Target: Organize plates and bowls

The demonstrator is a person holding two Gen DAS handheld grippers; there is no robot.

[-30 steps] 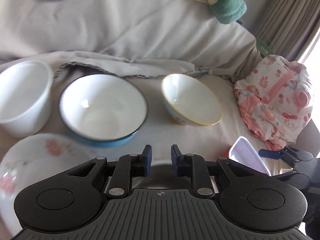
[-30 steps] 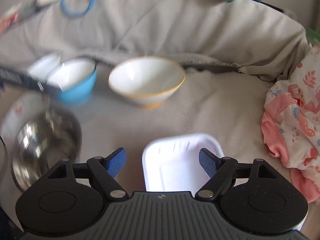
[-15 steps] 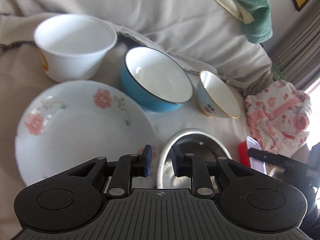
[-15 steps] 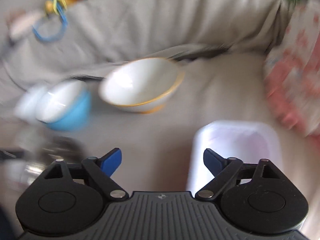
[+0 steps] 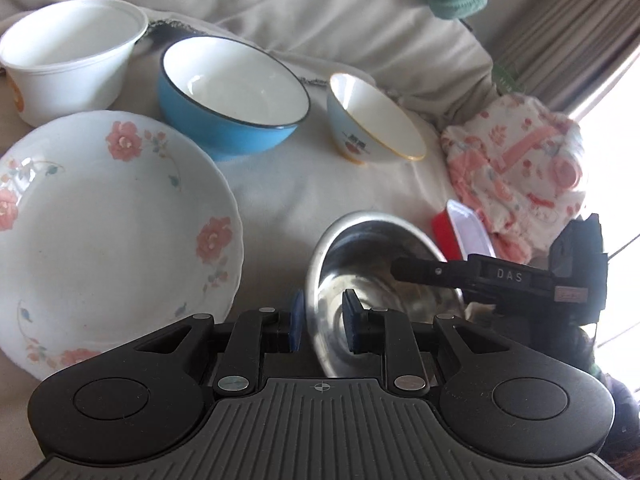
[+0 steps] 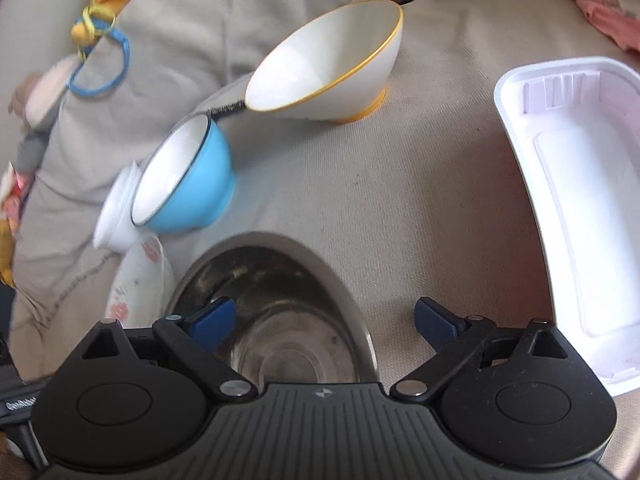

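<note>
the steel bowl (image 5: 380, 276) now sits between the narrowed jaws of the left gripper (image 5: 320, 326), which has dropped towards it; its near rim appears pinched, though the contact is hard to confirm. the right gripper (image 6: 320, 320), jaws just widened and empty, hangs over the same bowl, the white tray (image 6: 576, 200) off to its right. ahead lie the floral plate (image 5: 100, 220), blue bowl (image 5: 232, 96) and gold-rimmed bowl (image 5: 372, 120), likely for stacking.
</note>
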